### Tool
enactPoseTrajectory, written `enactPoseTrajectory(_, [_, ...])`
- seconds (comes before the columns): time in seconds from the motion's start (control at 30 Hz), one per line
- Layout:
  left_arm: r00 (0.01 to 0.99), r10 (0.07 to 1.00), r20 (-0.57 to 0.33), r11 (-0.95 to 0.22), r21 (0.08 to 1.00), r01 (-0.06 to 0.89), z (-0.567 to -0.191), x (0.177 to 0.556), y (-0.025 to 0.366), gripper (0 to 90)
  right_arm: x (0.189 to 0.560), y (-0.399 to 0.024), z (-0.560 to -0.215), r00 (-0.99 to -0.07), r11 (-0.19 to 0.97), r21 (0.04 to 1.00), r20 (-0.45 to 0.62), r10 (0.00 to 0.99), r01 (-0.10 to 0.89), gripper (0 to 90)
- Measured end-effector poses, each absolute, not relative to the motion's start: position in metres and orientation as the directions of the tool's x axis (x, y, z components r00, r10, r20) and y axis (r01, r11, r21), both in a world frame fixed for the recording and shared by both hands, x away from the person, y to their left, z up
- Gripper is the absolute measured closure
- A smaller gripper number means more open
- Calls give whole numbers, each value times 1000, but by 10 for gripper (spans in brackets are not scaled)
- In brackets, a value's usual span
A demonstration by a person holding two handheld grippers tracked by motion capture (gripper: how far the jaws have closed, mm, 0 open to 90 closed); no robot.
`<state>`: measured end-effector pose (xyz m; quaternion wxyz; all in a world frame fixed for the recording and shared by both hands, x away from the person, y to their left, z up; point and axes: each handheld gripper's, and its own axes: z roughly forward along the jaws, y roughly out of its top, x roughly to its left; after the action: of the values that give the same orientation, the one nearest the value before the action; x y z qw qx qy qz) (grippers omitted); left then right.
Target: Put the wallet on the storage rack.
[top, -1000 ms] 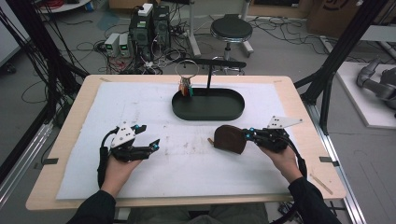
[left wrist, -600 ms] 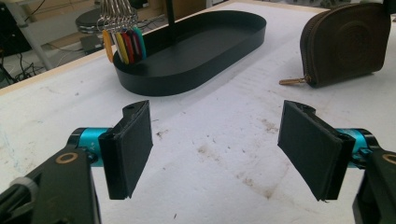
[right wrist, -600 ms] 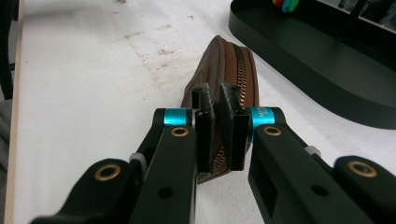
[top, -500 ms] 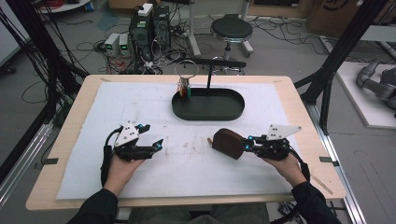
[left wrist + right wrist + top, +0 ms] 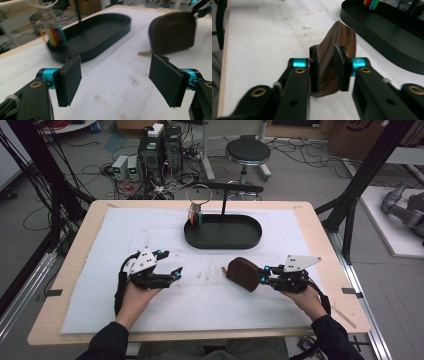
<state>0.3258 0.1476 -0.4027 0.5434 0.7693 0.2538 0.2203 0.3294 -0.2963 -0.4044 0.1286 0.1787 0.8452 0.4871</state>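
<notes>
A brown zipped leather pouch (image 5: 241, 274) stands on its edge on the white mat, right of centre. My right gripper (image 5: 260, 276) reaches in from the right and is shut on its near end. In the right gripper view the pouch (image 5: 342, 37) sits between the two pads of that gripper (image 5: 327, 65), whose jaws have just been opening slightly while still touching it. My left gripper (image 5: 170, 264) hovers over the mat at the left, open and empty. In the left gripper view its jaws (image 5: 116, 80) stand wide apart, with the pouch (image 5: 172, 32) farther off.
A black oval tray (image 5: 250, 237) lies at the back centre of the mat, with a thin post rising behind it. A wire ring with coloured tags (image 5: 195, 215) stands at the tray's left end. The tray's wall (image 5: 100, 47) is near both grippers.
My left gripper has moved a little to the right, toward the pouch. The right gripper has drawn back slightly to the right, and the pouch has shifted with it.
</notes>
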Motion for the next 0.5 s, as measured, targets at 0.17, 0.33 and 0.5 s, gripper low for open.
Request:
enactPoseTrajectory(0.17, [868, 497, 17, -303, 940, 155, -396, 338, 109, 282, 328, -294, -404, -905, 473, 867, -65, 420, 157, 863])
enactPoseTrajectory(0.33, [910, 413, -23, -316, 934, 167, -398, 355, 75, 307, 327, -293, -403, -912, 478, 868, -76, 402, 139, 876])
enactPoseTrajectory(0.5, [925, 369, -83, -297, 933, 203, -402, 375, 56, 335, 328, -293, -403, -914, 478, 868, -77, 399, 135, 877])
